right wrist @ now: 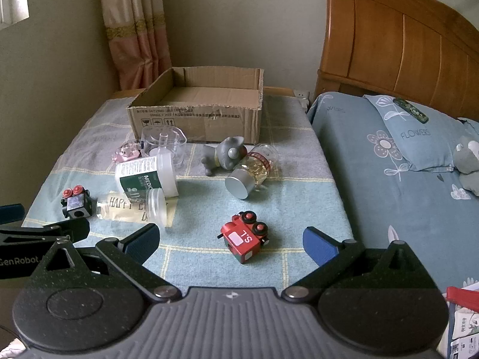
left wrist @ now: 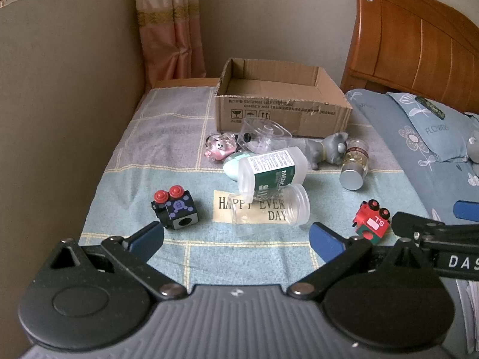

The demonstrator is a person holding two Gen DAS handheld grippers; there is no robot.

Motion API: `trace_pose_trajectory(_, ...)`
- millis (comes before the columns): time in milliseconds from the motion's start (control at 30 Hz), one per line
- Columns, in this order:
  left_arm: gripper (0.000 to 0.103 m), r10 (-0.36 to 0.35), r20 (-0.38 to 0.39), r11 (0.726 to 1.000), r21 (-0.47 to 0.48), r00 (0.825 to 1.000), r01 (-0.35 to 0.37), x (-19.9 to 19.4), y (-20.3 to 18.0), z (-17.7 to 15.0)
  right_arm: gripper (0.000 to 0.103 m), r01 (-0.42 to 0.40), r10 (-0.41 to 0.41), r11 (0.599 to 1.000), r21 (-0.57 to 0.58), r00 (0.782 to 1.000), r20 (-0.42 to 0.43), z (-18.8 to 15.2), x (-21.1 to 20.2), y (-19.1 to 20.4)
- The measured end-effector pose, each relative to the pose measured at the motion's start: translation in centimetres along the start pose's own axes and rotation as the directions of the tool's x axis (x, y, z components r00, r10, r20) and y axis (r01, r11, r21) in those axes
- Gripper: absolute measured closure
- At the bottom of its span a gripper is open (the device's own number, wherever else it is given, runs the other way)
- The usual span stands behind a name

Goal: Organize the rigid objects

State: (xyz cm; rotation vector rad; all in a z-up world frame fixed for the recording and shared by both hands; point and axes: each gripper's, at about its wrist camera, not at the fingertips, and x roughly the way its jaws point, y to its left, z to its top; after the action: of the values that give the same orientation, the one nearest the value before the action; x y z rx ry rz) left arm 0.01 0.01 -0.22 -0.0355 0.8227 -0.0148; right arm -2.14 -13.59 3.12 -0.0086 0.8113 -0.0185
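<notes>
An open cardboard box [left wrist: 281,101] [right wrist: 197,110] stands at the back of a cloth-covered table. In front of it lie a black toy block with red knobs [left wrist: 176,209] [right wrist: 76,203], a clear jar [left wrist: 275,209] [right wrist: 143,206], a white and green bottle [left wrist: 272,170] [right wrist: 146,176], a silver-capped jar [left wrist: 354,164] [right wrist: 248,173], a grey animal figure [left wrist: 329,149] [right wrist: 224,155], a clear cup [left wrist: 263,134] [right wrist: 163,143], a pink toy [left wrist: 220,146] and a red toy train [left wrist: 372,221] [right wrist: 244,236]. My left gripper [left wrist: 236,239] is open before the clear jar. My right gripper [right wrist: 230,242] is open around the train.
A bed [right wrist: 389,164] with blue flowered bedding lies to the right, with a wooden headboard [right wrist: 404,45] behind. A wall runs along the table's left side and a curtain [left wrist: 167,30] hangs at the back. A grey plush toy [right wrist: 467,161] lies on the bed.
</notes>
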Motion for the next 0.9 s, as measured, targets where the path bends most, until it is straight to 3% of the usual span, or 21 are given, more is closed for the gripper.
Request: trace_pose_trajectory(900, 0.001, -0.003, -0.001, 1.0, -0.005, 1.0, 0.003, -0.28, -0.17, 0.18, 0.0, -0.007, 0.007, 1.0, 0.0, 1.0, 0.003, 0.09, -0.28, -0.05)
